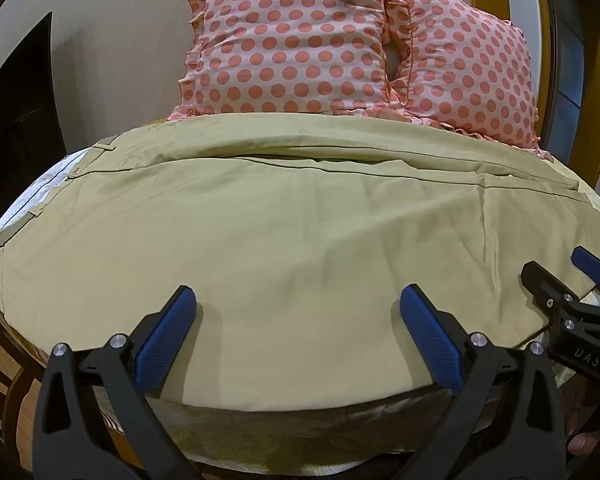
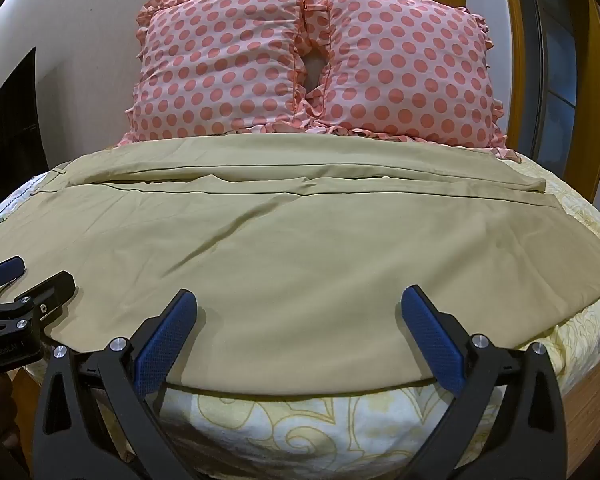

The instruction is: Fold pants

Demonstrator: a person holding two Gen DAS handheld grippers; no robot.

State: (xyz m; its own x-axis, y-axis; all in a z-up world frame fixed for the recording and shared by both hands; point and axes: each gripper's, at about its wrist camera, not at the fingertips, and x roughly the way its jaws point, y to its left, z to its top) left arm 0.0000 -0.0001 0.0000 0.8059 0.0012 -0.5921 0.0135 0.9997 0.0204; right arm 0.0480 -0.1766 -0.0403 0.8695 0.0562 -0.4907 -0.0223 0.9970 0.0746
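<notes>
The khaki pants [image 1: 300, 248] lie spread flat on the bed [image 2: 340, 432], their long axis running left to right across it, waistband and belt loops toward the left, leg hems toward the right. One leg rests over the other, with a seam line between them. The near edge of the pants sits just ahead of both grippers. The left gripper [image 1: 298, 308] hovers over the seat end with its jaws wide apart, gripping nothing; the right gripper [image 2: 300, 308] hangs over the leg end, equally spread and empty. Each arm is nearest its own half. Behind the pants lean two pink polka-dot pillows [image 2: 312, 64]. "DAS" reads on the right gripper's body, "GenRobot.AI" on the left's.
</notes>
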